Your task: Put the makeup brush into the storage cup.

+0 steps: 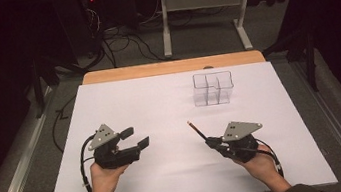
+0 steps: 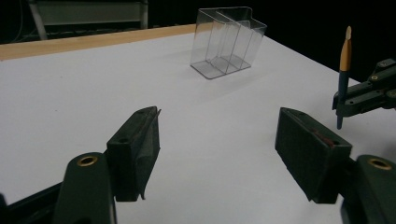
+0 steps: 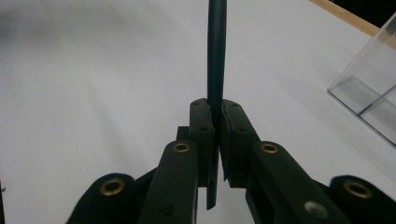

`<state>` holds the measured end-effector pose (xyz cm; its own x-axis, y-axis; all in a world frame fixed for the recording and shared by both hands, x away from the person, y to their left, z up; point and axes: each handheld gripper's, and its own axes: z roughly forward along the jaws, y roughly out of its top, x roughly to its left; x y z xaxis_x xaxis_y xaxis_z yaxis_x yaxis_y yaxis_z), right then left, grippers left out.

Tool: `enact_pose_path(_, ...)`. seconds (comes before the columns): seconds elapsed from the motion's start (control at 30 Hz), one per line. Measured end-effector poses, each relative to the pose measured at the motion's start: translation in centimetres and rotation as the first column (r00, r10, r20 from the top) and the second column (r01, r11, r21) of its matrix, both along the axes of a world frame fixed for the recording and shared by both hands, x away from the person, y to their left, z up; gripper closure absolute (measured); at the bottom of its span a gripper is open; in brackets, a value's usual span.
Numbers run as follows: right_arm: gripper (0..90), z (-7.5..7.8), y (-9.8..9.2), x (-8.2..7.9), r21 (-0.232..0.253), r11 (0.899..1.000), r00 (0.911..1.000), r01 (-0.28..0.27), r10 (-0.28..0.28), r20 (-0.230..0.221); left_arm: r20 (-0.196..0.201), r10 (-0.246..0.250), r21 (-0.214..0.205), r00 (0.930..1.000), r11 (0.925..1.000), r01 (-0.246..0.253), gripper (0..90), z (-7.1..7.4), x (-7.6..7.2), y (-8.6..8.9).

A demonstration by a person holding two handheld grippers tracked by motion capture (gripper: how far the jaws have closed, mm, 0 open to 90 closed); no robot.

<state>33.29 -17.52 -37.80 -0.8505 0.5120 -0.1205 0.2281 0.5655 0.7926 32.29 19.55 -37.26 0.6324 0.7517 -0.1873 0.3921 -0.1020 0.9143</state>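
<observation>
Gripping point: the right gripper [image 3: 216,140] had its two jaws clamped together on one dark pencil [image 3: 216,56], the shaft pinched between the pads.
Pencil, count: one; dark barrel with an orange-tan band near a pale tip, as seen from the left gripper view [image 2: 344,65].
Pencil, position: held above the white tabletop [image 1: 161,117], its far end angled up and away from the right gripper [image 1: 214,143] toward the middle of the table; a short stub of the barrel stuck out behind the jaws in the right gripper view.
Pencil, high view: the pencil [image 1: 196,130] lay between the right gripper and the clear holder, apart from the holder.
Holder, count: one clear plastic pen holder [image 1: 213,88] with inner dividers making several compartments, standing upright near the far edge of the table, nothing visible inside.
Left gripper: one, the left gripper [image 1: 134,138] hovered over the near left part of the table, jaws wide apart, nothing between them; in its own view [image 2: 217,158] bare tabletop showed between the pads.
Grippers, count: two, well apart from each other.
Hands, count: two, one on each gripper.
</observation>
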Motion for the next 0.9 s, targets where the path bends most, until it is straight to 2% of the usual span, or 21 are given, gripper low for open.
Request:
enact_pose_path(0.1, 86.1, 0.0, -0.1, 0.0, 0.004, 1.0, 1.0, 0.003, -0.003, -0.004, 0.007, 0.021, 0.002, 0.9998, 0.9998, -0.021, 31.1, -0.4, 0.0, 0.4)
enact_pose_path(0.2, 86.1, 0.0, -0.2, 0.1, 0.003, 1.0, 1.0, 0.003, -0.003, 0.002, 0.019, 0.069, 0.012, 0.9974, 0.9975, -0.07, 30.2, -1.1, 0.2, 0.9)
enact_pose_path(0.27, 86.1, 0.1, -0.3, 0.1, 0.006, 1.0, 1.0, 0.008, -0.008, -0.002, 0.011, 0.095, 0.012, 0.9954, 0.9954, -0.095, 30.2, -1.5, 0.4, 1.3)
enact_pose_path(0.33, 86.1, 0.1, -0.4, 0.2, 0.007, 1.0, 1.0, 0.008, -0.008, -0.002, 0.013, 0.123, 0.019, 0.9924, 0.9922, -0.123, 30.2, -1.8, 0.5, 1.6)
enact_pose_path(0.47, 86.1, 0.1, -0.4, 0.1, 0.01, 1.0, 0.9999, 0.013, -0.013, -0.004, 0.001, 0.159, 0.008, 0.9872, 0.9872, -0.159, 30.3, -2.3, 0.9, 2.1)
enact_pose_path(0.57, 86.1, 0.1, -0.6, 0.2, 0.015, 1.0, 0.9998, 0.02, -0.02, -0.009, 0.017, 0.195, -0.018, 0.9806, 0.9807, -0.195, 30.9, -2.5, 1.0, 2.3)
enact_pose_path(0.63, 86.1, 0.2, -0.8, 0.3, 0.027, 0.999, 0.9995, 0.023, -0.022, -0.021, 0.03, 0.213, -0.006, 0.9765, 0.977, -0.213, 30.3, -2.5, 0.9, 2.3)
enact_pose_path(0.77, 86.1, 0.3, -1.2, 0.7, 0.054, 0.998, 0.9994, 0.021, -0.019, -0.03, 0.02, 0.23, -0.011, 0.9731, 0.9733, -0.229, 29.9, -2.7, 1.0, 2.5)
enact_pose_path(0.9, 86.1, 0.6, -1.7, 1.1, 0.077, 0.996, 0.9986, 0.035, -0.032, -0.042, 0.008, 0.221, -0.023, 0.9752, 0.975, -0.221, 29.6, -2.9, 1.2, 2.6)
